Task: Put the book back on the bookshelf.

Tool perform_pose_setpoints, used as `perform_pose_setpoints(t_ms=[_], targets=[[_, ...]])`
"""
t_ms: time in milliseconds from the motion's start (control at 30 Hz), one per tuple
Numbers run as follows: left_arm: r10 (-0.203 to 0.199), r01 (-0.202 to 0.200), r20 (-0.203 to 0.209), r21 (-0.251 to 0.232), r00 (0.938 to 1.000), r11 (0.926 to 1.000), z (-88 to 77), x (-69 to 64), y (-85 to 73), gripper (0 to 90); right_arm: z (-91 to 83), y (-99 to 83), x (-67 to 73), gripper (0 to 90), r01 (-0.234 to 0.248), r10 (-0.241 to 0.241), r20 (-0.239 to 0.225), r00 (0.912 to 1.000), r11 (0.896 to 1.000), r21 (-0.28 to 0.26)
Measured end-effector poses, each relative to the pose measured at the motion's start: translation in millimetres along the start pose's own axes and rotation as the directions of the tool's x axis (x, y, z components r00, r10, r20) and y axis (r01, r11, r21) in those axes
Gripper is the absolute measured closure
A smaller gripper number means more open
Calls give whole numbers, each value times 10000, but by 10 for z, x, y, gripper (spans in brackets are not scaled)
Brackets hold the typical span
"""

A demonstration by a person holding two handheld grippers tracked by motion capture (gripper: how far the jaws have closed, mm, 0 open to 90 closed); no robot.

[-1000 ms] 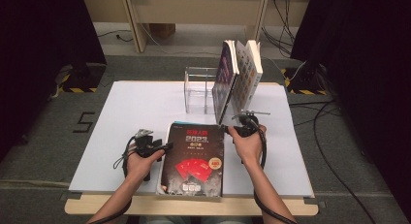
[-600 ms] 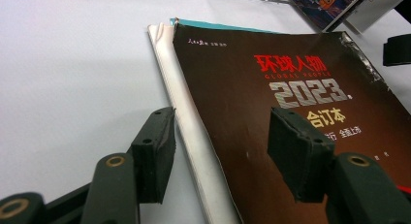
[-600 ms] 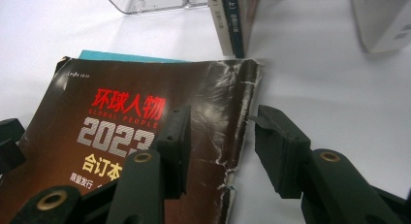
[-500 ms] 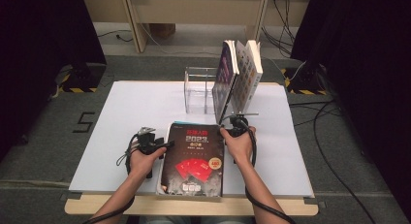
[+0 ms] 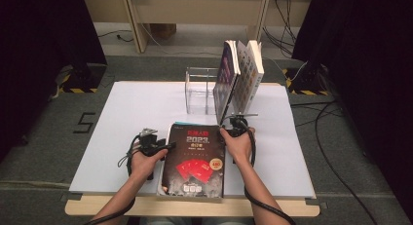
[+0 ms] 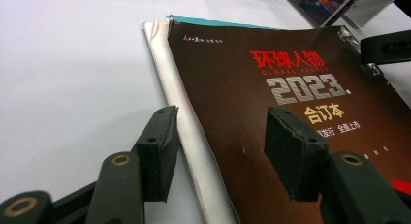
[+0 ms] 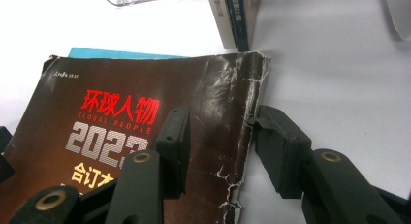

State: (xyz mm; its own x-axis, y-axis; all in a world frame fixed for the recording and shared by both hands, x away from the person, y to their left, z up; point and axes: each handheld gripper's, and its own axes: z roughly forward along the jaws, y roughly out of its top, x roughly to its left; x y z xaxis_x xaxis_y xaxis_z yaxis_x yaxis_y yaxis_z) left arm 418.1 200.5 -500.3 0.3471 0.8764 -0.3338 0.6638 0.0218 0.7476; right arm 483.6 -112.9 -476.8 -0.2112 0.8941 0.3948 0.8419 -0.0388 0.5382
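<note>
A thick dark magazine (image 5: pixel 195 159) with red and silver lettering lies flat near the table's front edge. My left gripper (image 5: pixel 164 147) is at its left page edge. In the left gripper view its jaws (image 6: pixel 220 122) straddle that edge, one finger (image 6: pixel 157 151) beside the pages and the other over the cover. They have just been closing and do not press on the magazine (image 6: pixel 291 78). My right gripper (image 5: pixel 233 129) is open at the worn spine (image 7: pixel 245 112), near the far right corner. One of its (image 7: pixel 220 117) fingers is over the cover, the other on the table.
A clear acrylic stand (image 5: pixel 200 91) sits at the back middle of the white table (image 5: pixel 131 108). Two books (image 5: pixel 226 84) (image 5: pixel 251 71) stand leaning beside it, just beyond the right gripper. A teal sheet (image 7: pixel 121 53) pokes out under the magazine's far edge.
The right hand has come down and toward the magazine's right edge, so its jaws now straddle the spine. The left hand has stayed where it was.
</note>
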Motion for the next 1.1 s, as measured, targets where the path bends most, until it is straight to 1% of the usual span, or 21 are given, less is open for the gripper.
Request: perform_pose_setpoints(t_ms=[133, 200, 267, 367, 400, 467, 500, 533, 567, 600, 633, 667, 733, 767, 800, 833, 933, 967, 1000, 1033, 1100], targets=[[-210, 210, 57, -4, 9998, 9998, -5, 15, 2, 479, 23, 0, 18, 573, 60, -60, -5, 10000, 9999, -108], [-150, 150, 37, -2, 9999, 9999, -6, 13, 1, 485, 38, 5, 25, 573, 128, -129, -30, 9999, 9998, -148], [-143, 143, 21, 7, 9999, 9999, -8, 9, -2, 487, 57, 7, 32, 570, 300, -301, -52, 9995, 9993, -221], [-87, 87, -44, -6, 10000, 10000, -13, 1, -11, 506, 67, 2, 39, 569, 285, -287, -85, 9996, 9992, -292], [-94, 93, -36, -13, 9999, 10000, -15, 1, -14, 511, 68, -6, 47, 574, 263, -266, -84, 9996, 9992, -310], [-241, 241, 42, 1, 9997, 9997, -28, 12, -20, 521, 70, -14, 44, 587, 241, -244, -70, 9997, 9989, -400], [-356, 356, 102, 2, 9993, 9994, -38, 18, -26, 523, 65, -15, 39, 597, 64, -69, -138, 9999, 9993, -378], [-382, 382, 151, 33, 9992, 9993, -51, 25, -33, 537, 64, -22, 8, 620, -204, 188, -364, 9992, 9989, -432], [-422, 422, 200, 30, 9989, 9991, -74, 28, -55, 540, 63, -24, -10, 625, -343, 322, -484, 9983, 9985, -436], [-343, 342, 168, 27, 9993, 9994, -85, 20, -68, 544, 60, -26, -19, 630, -512, 488, -626, 9968, 9980, -374], [-343, 342, 168, 27, 9993, 9994, -85, 20, -68, 545, 60, -26, -19, 630, -512, 488, -626, 9968, 9980, -374], [-266, 265, 146, 49, 9995, 9996, -105, 17, -83, 547, 57, -25, -26, 639, -618, 597, -794, 9951, 9978, -240], [-307, 307, 170, 27, 9994, 9995, -115, 28, -93, 554, 54, -24, -36, 648, -855, 845, -1007, 9913, 9963, -58], [-307, 307, 170, 27, 9994, 9995, -115, 28, -93, 562, 54, -24, -36, 648, -855, 845, -1007, 9913, 9963, -58], [-306, 307, 163, -19, 9994, 9995, -117, 31, -99, 571, 54, -28, -60, 662, -1096, 1110, -1364, 9844, 9938, 179], [-301, 302, 145, -58, 9994, 9995, -117, 29, -105, 573, 59, -33, -69, 663, -1123, 1144, -1504, 9820, 9934, 223], [-136, 136, 24, -17, 9999, 9999, -116, 11, -103, 572, 57, -30, -58, 662, -970, 998, -1447, 9844, 9949, 258], [-136, 136, 24, -17, 9999, 9999, -116, 11, -103, 570, 56, -25, -50, 665, -885, 916, -1395, 9860, 9957, 284], [-129, 129, -23, 11, 9999, 9999, -115, 4, -100, 570, 55, -23, -33, 688, -848, 885, -1319, 9873, 9958, 334], [-60, 60, -75, 32, 10000, 10000, -114, -5, -97, 571, 52, -19, -26, 712, -721, 763, -1348, 9879, 9968, 358], [-9, 9, -133, 27, 9999, 10000, -113, -14, -99, 573, 28, -2, 6, 750, -652, 717, -1547, 9854, 9968, 466]])
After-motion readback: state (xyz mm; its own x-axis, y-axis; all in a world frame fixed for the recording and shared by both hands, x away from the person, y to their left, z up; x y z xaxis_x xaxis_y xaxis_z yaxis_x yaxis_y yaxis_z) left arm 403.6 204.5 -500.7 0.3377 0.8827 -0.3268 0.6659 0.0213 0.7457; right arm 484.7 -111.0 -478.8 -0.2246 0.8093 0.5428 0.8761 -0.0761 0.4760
